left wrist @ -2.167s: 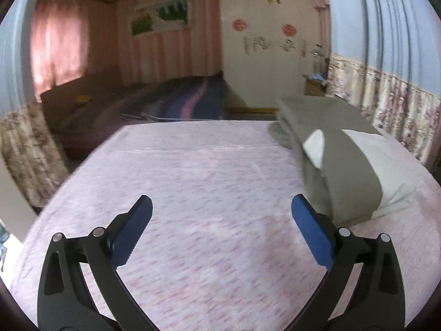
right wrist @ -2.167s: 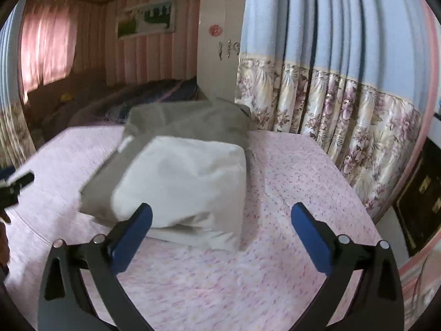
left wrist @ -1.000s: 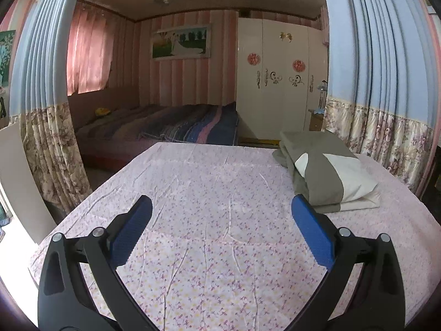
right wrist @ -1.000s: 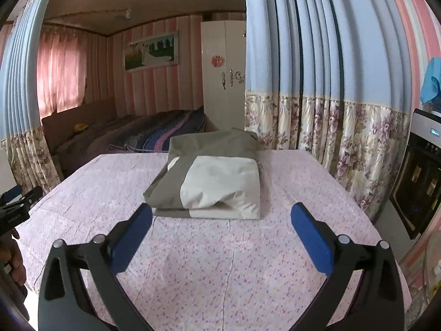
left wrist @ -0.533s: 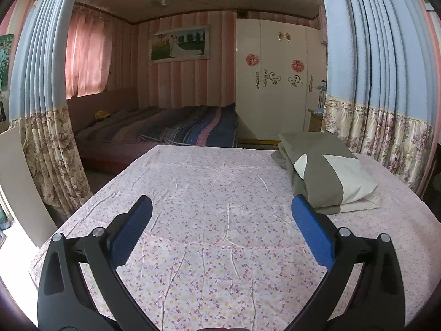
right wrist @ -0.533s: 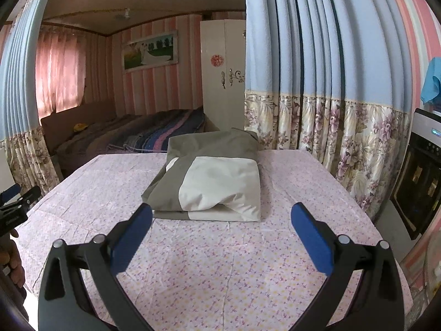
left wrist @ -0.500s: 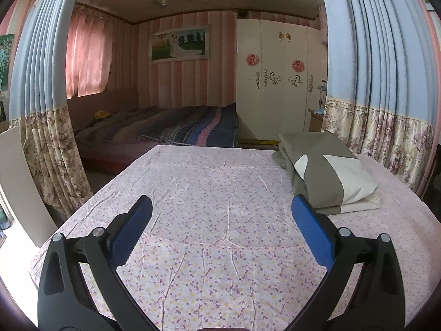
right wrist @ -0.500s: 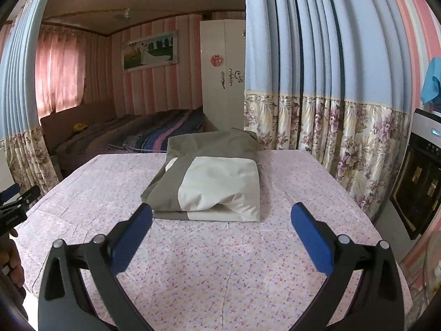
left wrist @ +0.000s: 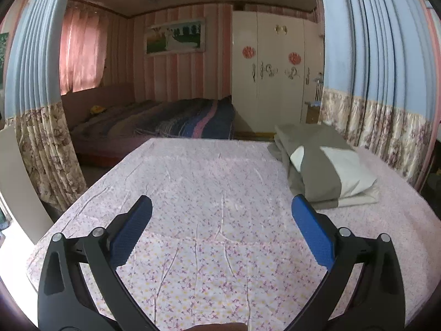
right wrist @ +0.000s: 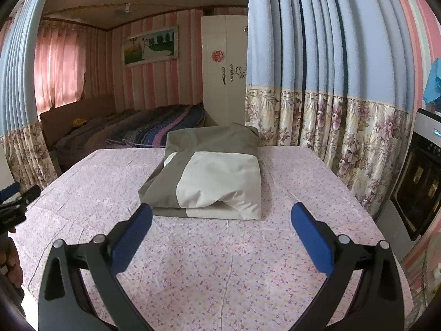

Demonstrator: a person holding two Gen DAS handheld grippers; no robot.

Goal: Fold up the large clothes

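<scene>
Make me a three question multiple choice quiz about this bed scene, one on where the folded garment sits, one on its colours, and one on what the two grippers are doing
1. Where does the folded garment lie?
A. on the floral sheet
B. on the floor
C. in the right gripper

2. What colours is the garment?
A. red and black
B. grey and white
C. blue and yellow

3. How do the left gripper and right gripper stand?
A. both shut on cloth
B. one open, one shut
C. both open, holding nothing

Answers: 1 A, it rests flat on the sheet ahead of the right gripper. 2 B, grey panels flank a white one. 3 C, each view shows blue pads wide apart over bare sheet.
</scene>
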